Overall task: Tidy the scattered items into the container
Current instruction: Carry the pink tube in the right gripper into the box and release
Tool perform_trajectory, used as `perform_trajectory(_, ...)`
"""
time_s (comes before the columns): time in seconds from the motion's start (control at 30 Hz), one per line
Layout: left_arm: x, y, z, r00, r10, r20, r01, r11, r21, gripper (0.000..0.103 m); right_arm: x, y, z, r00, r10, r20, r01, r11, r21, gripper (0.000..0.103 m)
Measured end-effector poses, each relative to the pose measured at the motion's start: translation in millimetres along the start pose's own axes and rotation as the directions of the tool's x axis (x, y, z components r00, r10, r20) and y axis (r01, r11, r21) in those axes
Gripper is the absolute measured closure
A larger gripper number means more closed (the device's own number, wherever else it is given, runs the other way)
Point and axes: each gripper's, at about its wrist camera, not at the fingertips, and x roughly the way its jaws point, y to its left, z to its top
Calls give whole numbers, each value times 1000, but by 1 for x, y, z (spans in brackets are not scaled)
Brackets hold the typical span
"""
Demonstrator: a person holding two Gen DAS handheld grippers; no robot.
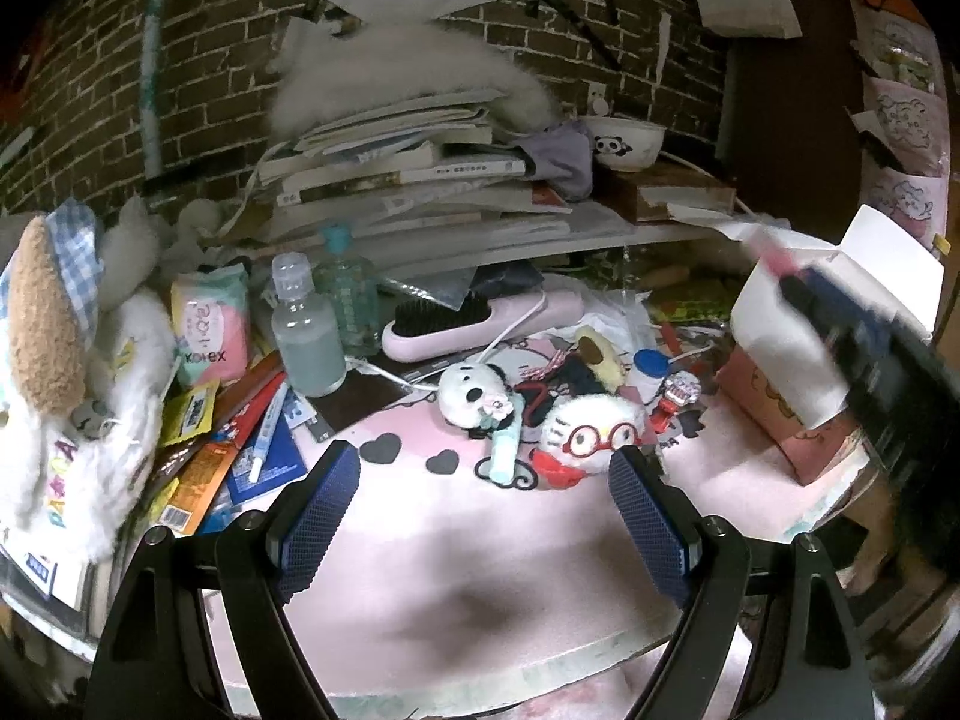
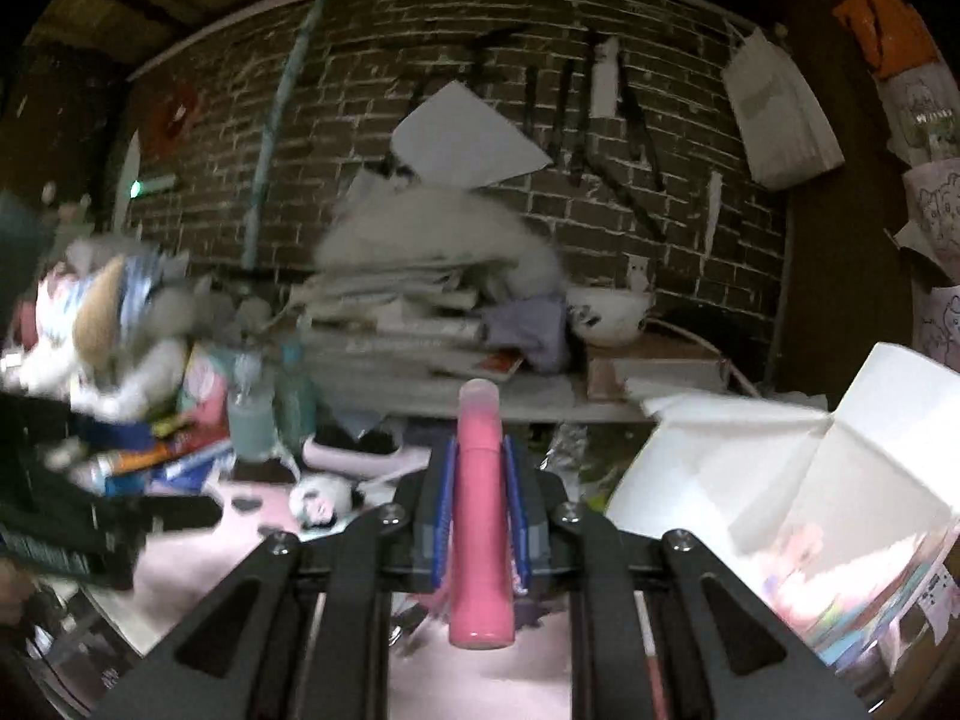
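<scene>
My left gripper (image 1: 483, 468) is open and empty, low over the pink mat (image 1: 480, 546). Just beyond its fingers lie a white owl plush with red glasses (image 1: 591, 432), a panda plush (image 1: 471, 390) and a mint tube (image 1: 504, 450). My right gripper (image 2: 478, 468) is shut on a pink tube (image 2: 480, 528) and holds it above the mat, left of the open box (image 2: 810, 480). In the left wrist view the right gripper (image 1: 798, 282) is blurred over the box (image 1: 780, 360), with the pink tube's tip (image 1: 771, 258) showing.
A pink hairbrush (image 1: 480, 324), two bottles (image 1: 309, 336), a tissue pack (image 1: 210, 324), pens and packets (image 1: 240, 438) crowd the left. A large plush (image 1: 60, 360) stands far left. Stacked books (image 1: 408, 180) and a panda bowl (image 1: 624, 141) sit on the shelf behind.
</scene>
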Motion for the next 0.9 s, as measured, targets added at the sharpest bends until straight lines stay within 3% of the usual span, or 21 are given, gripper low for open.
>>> perform_trajectory(0.13, 3, -6, 2, 1000, -19, 0, 19, 1000, 5, 20, -6, -41, 22, 999, -28, -44, 29, 999, 29, 89)
perform_trajectory(0.23, 6, -11, 5, 999, -34, 0, 34, 999, 12, 20, -4, -79, 34, 991, -37, -131, 44, 998, 48, 89)
perform_trajectory(0.37, 10, -19, 8, 999, -50, -2, 50, 999, 19, 20, 3, -128, 38, 965, -47, -260, 63, 996, 55, 89)
perform_trajectory(0.57, 14, -33, 12, 999, -53, -6, 53, 998, 34, 20, 32, -177, 27, 869, 20, -494, 22, 997, 79, 89)
perform_trajectory(0.67, 14, -38, 14, 999, -51, -6, 51, 998, 45, 20, 54, -187, 18, 787, 80, -611, -24, 995, 99, 89)
perform_trajectory(0.9, 13, -46, 15, 999, -39, -8, 39, 997, 63, 20, 84, -191, 1, 676, 86, -731, -32, 996, 87, 89)
